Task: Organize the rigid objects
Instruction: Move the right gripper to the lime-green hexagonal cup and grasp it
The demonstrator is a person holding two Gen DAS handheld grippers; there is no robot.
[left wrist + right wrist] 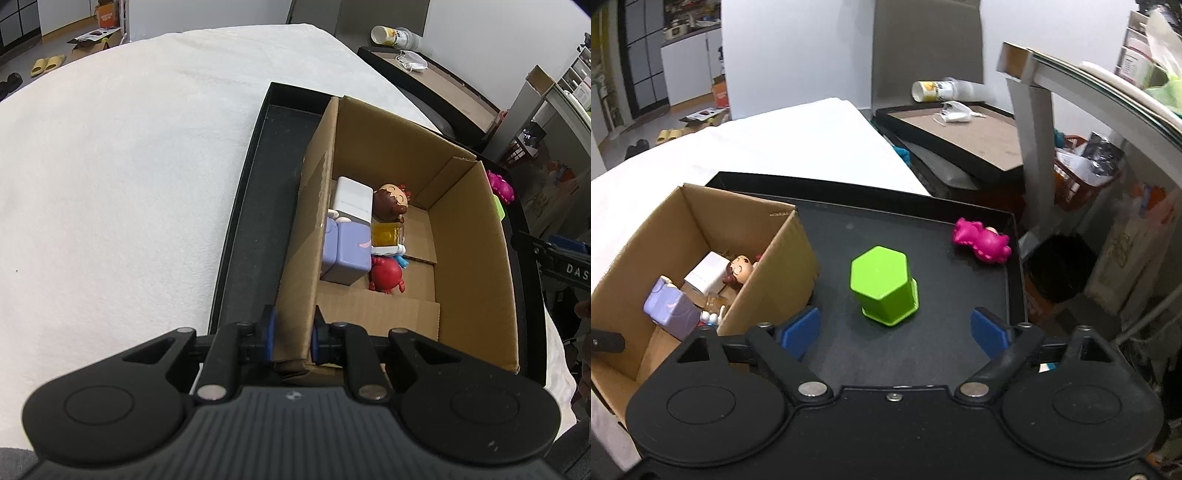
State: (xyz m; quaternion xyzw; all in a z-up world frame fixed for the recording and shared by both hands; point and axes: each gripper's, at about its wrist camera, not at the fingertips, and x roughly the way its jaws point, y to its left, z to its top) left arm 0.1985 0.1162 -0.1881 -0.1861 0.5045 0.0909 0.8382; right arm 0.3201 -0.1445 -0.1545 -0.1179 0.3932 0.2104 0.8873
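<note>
White letters "DAS" stand on a black gripper part (565,266) at the right edge.

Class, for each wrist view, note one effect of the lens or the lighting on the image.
Left wrist view: the fisheye bows the white tabletop into a dome. Right wrist view: the green hexagonal cup is sharp and evenly lit, while the bottle lying behind is smeared.

My left wrist camera is looking steeply down from right over the cardboard box (369,221), close at its near wall. My right wrist camera is facing the black tray (923,229) just right of that box. Both are sharing the box's interior.
</note>
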